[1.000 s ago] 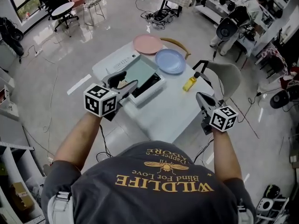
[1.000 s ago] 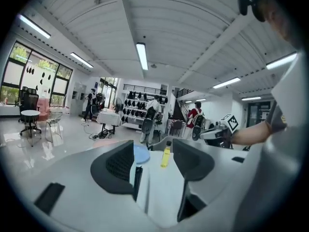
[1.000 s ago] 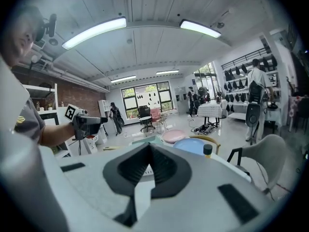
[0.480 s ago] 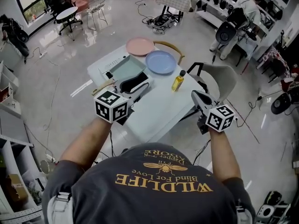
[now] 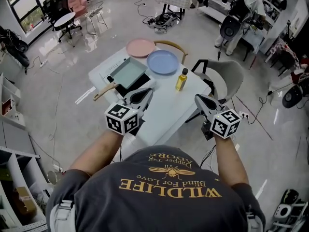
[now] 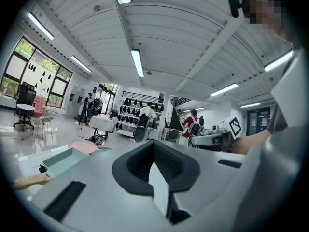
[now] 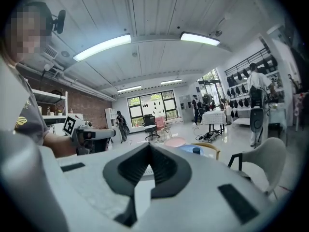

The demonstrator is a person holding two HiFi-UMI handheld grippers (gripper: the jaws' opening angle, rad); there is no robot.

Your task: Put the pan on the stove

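A pale green rectangular pan [image 5: 128, 71] with a wooden handle [image 5: 104, 92] lies on the white-and-black stove [image 5: 141, 83] at the table's left side. My left gripper [image 5: 145, 94] hovers just nearer than the stove, apart from the pan, its jaws shut on nothing. In the left gripper view the pan [image 6: 65, 161] lies low at the left, beyond the shut left gripper [image 6: 154, 142]. My right gripper [image 5: 199, 99] hangs off the table's right edge, shut and empty. The right gripper view shows the right gripper [image 7: 148, 145] with its tips together.
A pink plate [image 5: 141, 48] and a blue plate [image 5: 162, 62] lie at the back of the white table [image 5: 169, 105]. A yellow bottle [image 5: 181, 79] stands right of centre. A grey chair [image 5: 227, 79] stands at the table's right, a wooden chair [image 5: 173, 45] behind it.
The left gripper's jaws stood open by the pan; it has since drawn back toward me and shut empty. The pan stays on the stove. The right gripper has barely moved.
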